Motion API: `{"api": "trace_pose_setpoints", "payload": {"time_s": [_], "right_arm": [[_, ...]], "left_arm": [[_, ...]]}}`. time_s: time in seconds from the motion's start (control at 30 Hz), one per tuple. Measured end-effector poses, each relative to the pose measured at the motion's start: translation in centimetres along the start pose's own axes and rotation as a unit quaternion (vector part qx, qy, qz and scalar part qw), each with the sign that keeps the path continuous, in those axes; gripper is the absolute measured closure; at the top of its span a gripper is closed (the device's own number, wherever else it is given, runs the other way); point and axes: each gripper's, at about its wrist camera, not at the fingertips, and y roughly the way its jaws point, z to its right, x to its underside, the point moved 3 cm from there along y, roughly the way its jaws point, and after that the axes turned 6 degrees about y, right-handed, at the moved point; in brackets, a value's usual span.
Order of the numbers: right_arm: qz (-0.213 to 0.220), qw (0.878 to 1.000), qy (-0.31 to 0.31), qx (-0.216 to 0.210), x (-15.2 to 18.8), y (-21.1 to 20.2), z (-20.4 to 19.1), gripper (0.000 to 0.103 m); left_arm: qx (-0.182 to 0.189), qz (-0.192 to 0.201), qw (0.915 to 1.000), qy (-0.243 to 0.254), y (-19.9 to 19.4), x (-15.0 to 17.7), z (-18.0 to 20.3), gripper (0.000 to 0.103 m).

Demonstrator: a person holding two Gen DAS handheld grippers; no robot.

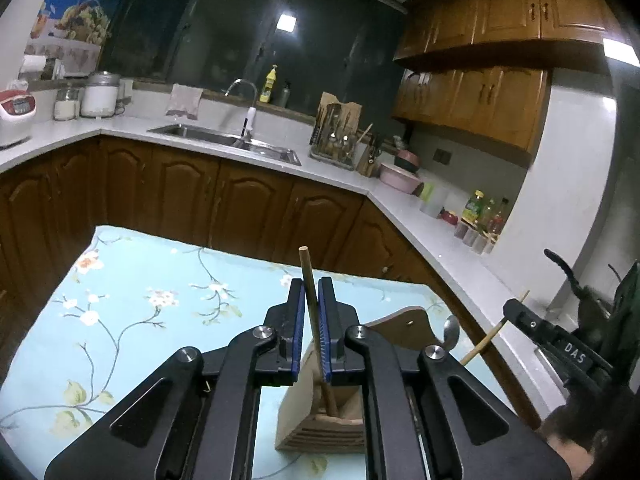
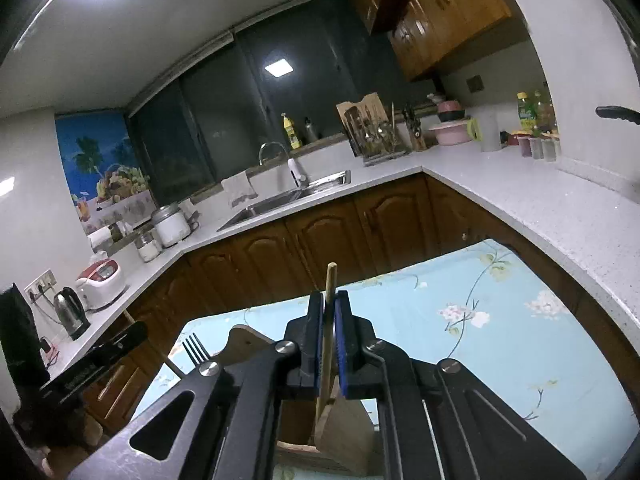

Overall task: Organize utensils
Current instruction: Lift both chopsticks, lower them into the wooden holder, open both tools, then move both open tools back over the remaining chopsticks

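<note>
While each tool is clamped on a chopstick, the left tool (image 1: 309, 304) holds a dark brown chopstick (image 1: 311, 300) near-upright, lower end in the wooden holder (image 1: 320, 424) on the floral worktop (image 1: 140, 300); the right tool (image 2: 329, 320) holds a pale chopstick (image 2: 329, 312) likewise.

I see two thin wooden chopsticks (image 1: 313, 312) (image 2: 327, 328) standing almost upright, lower ends inside a wooden holder (image 1: 320, 428) on the flowered surface (image 1: 140, 300), with a spoon (image 1: 451, 330) and fork (image 2: 196, 347) beside.
</note>
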Motion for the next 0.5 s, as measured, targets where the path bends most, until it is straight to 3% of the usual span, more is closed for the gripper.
{"api": "trace_pose_setpoints", "payload": {"time_s": [0.27, 0.33, 0.37, 0.4, 0.47, 0.5], "right_arm": [[-0.023, 1.0, 0.007, -0.004, -0.2, 0.4, 0.2, 0.092], [-0.024, 1.0, 0.011, -0.002, -0.3, 0.3, 0.4, 0.085], [-0.023, 1.0, 0.014, -0.003, -0.4, 0.1, 0.7, 0.07], [-0.022, 1.0, 0.018, -0.007, -0.4, 0.0, 0.7, 0.055], [-0.015, 0.999, 0.03, -0.019, -0.7, -0.8, 1.1, 0.044], [-0.013, 0.999, 0.032, -0.02, -0.7, -1.1, 1.2, 0.042]], "left_arm": [[0.002, -0.02, 0.9998, 0.009, 0.2, -0.2, 0.2, 0.095], [0.004, -0.027, 0.9996, 0.008, 0.3, -0.2, 0.1, 0.077], [0.002, -0.027, 0.9996, 0.007, 0.0, -0.2, 0.0, 0.071], [0.0, -0.026, 0.9997, 0.006, -0.2, -0.2, 0.0, 0.059], [-0.002, -0.015, 0.9999, -0.005, -1.2, -0.2, -0.4, 0.049], [-0.003, -0.012, 0.9999, -0.009, -1.6, -0.2, -0.5, 0.032]]}}
